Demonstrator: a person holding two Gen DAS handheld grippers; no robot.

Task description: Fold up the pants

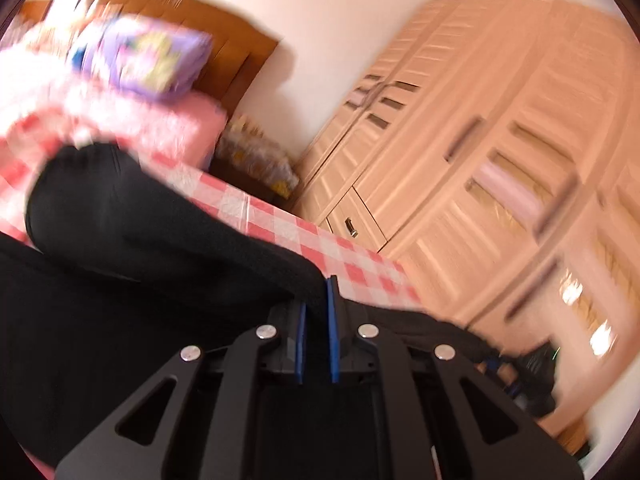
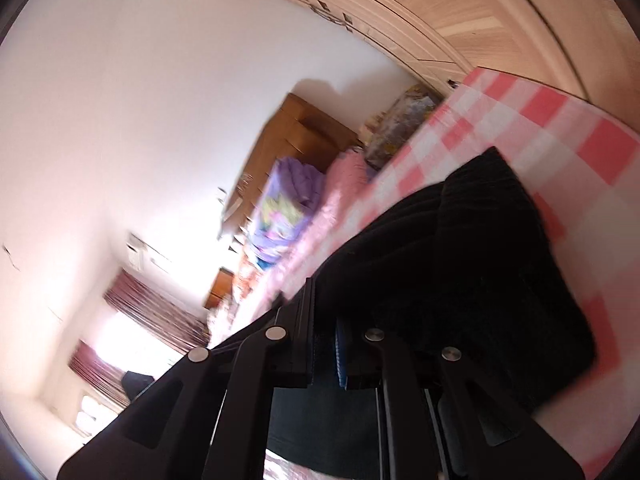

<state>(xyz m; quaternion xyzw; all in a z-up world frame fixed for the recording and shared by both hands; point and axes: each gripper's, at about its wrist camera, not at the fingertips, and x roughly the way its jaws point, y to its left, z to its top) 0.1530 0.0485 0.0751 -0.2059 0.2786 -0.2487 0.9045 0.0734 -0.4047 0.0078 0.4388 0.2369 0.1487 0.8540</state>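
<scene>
Black pants [image 1: 132, 236] lie on a bed with a pink-and-white checked sheet [image 1: 320, 248]. My left gripper [image 1: 316, 300] is shut on an edge of the black cloth, which runs up between its blue pads [image 1: 332, 320] and is lifted off the bed. In the right wrist view the picture is tilted and blurred. The black ribbed pants [image 2: 460, 264] fill the lower right, and my right gripper [image 2: 324, 320] is shut on a fold of them. The checked sheet [image 2: 560, 128] shows beyond the pants.
A purple patterned pillow [image 1: 148, 56] and a fluffy pink blanket [image 1: 160, 124] lie at the head of the bed by a brown wooden headboard [image 1: 224, 40]. A pale wooden wardrobe [image 1: 480, 152] stands along the bed's far side. A curtained window [image 2: 132, 332] is behind.
</scene>
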